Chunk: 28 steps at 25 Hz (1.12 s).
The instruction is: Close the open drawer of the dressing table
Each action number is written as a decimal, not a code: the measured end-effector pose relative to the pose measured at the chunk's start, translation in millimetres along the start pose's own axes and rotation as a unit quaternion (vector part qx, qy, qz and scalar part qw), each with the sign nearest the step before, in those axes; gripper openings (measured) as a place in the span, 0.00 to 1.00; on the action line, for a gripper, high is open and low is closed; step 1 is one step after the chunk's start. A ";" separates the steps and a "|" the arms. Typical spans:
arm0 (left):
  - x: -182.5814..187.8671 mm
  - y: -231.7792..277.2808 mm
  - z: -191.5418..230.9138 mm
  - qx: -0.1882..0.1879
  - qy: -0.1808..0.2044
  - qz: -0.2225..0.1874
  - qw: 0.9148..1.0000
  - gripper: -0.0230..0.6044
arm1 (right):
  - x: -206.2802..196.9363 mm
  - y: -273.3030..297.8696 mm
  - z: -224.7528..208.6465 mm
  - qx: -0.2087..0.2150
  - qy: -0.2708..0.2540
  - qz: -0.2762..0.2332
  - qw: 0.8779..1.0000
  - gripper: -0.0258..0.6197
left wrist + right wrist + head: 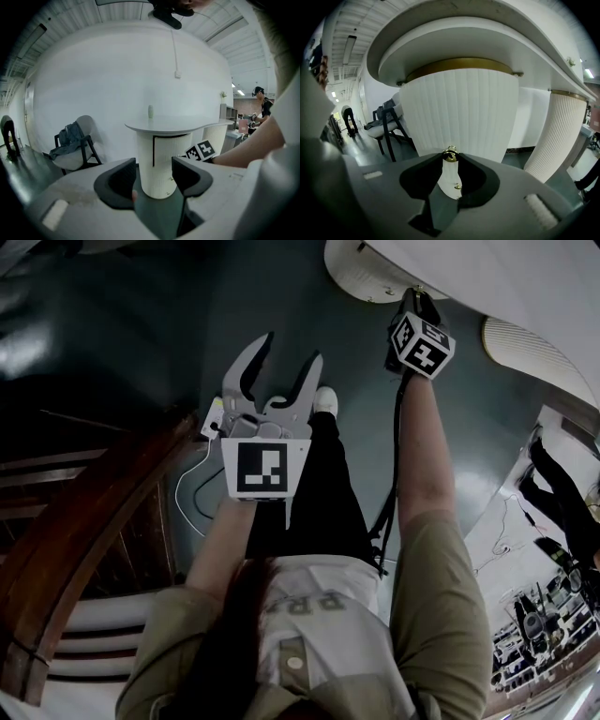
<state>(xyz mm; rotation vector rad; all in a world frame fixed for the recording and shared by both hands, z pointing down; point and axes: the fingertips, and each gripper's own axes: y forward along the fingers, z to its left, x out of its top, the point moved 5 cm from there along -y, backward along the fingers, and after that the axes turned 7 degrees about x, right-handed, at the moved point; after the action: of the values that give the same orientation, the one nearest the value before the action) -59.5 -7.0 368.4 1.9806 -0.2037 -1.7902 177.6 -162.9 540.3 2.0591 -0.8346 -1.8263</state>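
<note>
Right gripper (449,160): jaws pinched on the brass knob (449,153) of the fluted drawer (459,112).
Left gripper (153,174): jaws wide, empty.
Push: straight in, I'd say, grip kept square.

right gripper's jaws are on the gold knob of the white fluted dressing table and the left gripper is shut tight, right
No: the left gripper is open, jaws apart with nothing between them, as the left gripper view shows. The right gripper does have its jaws on the gold knob of the white fluted dressing table.
</note>
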 end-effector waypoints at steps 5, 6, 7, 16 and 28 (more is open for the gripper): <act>-0.3 -0.6 0.0 0.004 0.001 0.000 1.000 0.44 | 2.7 3.1 0.9 0.000 0.002 -0.004 1.000 0.21; -0.1 -0.5 -0.2 0.005 0.001 0.001 1.000 0.44 | 3.3 3.7 0.7 0.001 0.001 -0.004 1.000 0.21; 0.1 -0.5 -0.5 0.006 0.000 0.001 1.000 0.44 | 4.0 4.1 0.3 0.001 0.001 -0.004 1.000 0.21; 0.8 -6.1 -2.9 0.007 -0.001 -0.003 1.000 0.44 | 8.8 5.3 2.4 0.005 0.001 -0.013 1.000 0.21; 1.9 4.0 -13.4 0.008 0.004 0.003 1.000 0.44 | 13.3 14.7 -3.4 0.009 0.002 -0.023 1.000 0.21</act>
<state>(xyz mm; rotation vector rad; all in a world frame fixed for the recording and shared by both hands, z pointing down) -45.4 -8.1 369.0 1.9954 -0.2213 -1.7836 178.0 -182.9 538.0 2.1107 -0.8115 -1.8435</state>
